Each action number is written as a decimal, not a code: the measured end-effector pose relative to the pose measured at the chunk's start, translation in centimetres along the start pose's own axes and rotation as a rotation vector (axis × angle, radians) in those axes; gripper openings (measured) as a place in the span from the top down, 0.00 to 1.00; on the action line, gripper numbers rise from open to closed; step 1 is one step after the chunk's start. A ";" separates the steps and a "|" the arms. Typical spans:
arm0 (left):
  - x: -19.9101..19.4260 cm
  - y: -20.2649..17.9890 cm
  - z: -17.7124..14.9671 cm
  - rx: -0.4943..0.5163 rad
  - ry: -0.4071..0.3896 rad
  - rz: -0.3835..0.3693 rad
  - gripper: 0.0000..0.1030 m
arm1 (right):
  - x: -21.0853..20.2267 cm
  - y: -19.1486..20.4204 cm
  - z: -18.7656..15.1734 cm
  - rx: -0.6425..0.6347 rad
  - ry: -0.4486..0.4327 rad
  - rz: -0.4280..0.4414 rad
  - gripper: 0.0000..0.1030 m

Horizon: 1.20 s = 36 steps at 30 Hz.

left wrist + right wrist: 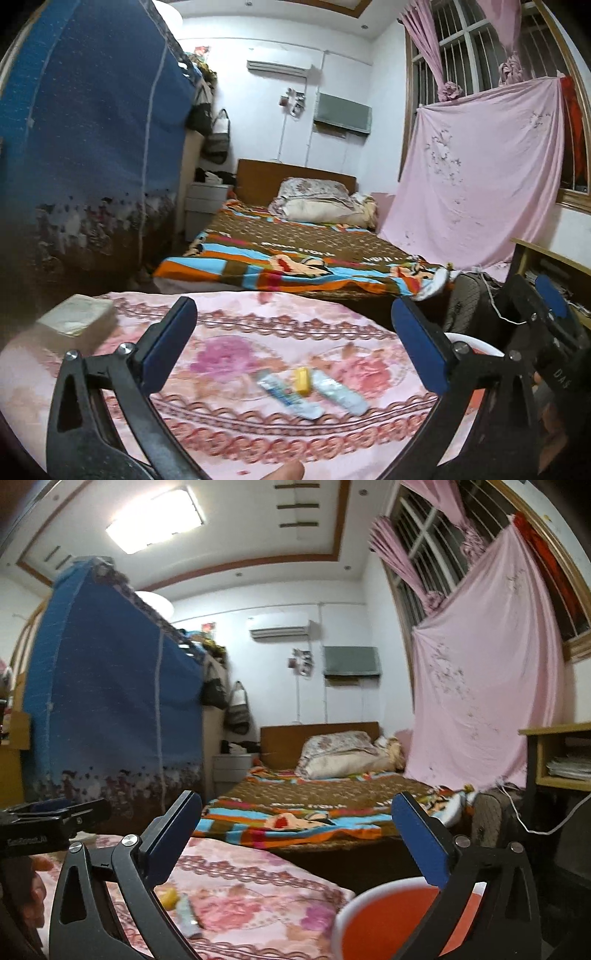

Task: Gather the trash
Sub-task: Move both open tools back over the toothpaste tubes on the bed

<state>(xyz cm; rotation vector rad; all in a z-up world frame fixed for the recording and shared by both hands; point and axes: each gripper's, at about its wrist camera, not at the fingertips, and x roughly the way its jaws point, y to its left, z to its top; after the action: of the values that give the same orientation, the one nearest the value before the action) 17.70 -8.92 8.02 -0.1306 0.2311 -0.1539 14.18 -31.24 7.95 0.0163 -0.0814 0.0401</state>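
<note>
On a table with a pink flowered cloth (258, 424) lie a small yellow piece (301, 380) and two pale blue-white wrappers, one left (288, 395) and one right (340, 392) of it. My left gripper (295, 347) is open and empty, hovering over them. My right gripper (295, 838) is open and empty, above the table's right edge and a white-rimmed orange bin (391, 919). The yellow piece (169, 897) and a wrapper (186, 915) also show in the right wrist view. The right gripper's body shows at the right of the left wrist view (546, 325).
A pale box (77, 317) sits at the table's far left. Beyond the table is a bed with a striped blanket (295, 254). A blue fabric wardrobe (96, 140) stands at left. A pink sheet (480, 177) hangs at right beside a wooden desk (554, 753).
</note>
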 end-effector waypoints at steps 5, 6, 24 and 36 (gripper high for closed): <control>-1.4 2.1 -0.6 0.012 -0.022 0.045 0.11 | -0.2 1.9 -0.4 -0.028 0.007 0.054 0.00; -1.7 2.6 -0.7 0.015 -0.027 0.052 0.11 | -0.2 2.2 -0.5 -0.034 0.010 0.067 0.00; -2.5 4.3 -1.4 0.076 -0.016 0.068 0.11 | 1.6 6.9 -2.2 -0.230 0.126 0.132 0.00; 3.5 5.4 -2.8 -0.021 0.335 0.008 0.15 | 6.1 5.8 -4.3 -0.146 0.459 0.237 0.21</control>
<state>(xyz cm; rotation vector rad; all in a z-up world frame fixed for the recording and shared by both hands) 21.13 -4.51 3.81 -0.1238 0.5667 -0.1650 20.34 -25.13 4.23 -0.1486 0.3730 0.2726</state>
